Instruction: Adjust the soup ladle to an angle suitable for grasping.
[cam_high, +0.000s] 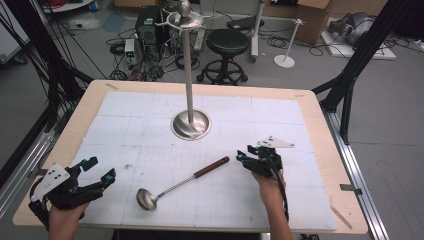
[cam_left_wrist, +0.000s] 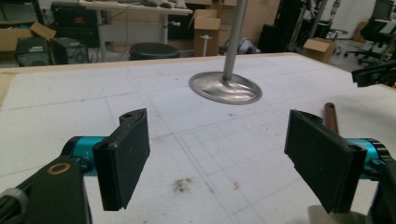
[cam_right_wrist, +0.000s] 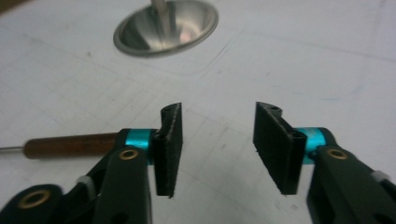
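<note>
Both tongs stand open, gripping nothing. Left tongs (cam_high: 97, 169) sit well to the left of the ladle (cam_high: 177, 185), which lies flat on the worktop (cam_high: 310, 100), bowl toward the person. Right tongs (cam_high: 243, 154) hover just beside the ladle's brown handle end. Beyond the ladle rises a metal stand (cam_high: 190, 122).

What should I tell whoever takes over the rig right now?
Left gripper: open, holding nothing, near the table's front left corner.
Right gripper: open, holding nothing, just right of the ladle's wooden handle end.
Ladle: lying flat on the mat, bowl toward the front, handle pointing back right.
Hanging stand: upright at mid-table, hooks bare.
Done: nothing gripped yet.
Left: probably grip the ladle's handle, lift it and hang it on the stand.
</note>
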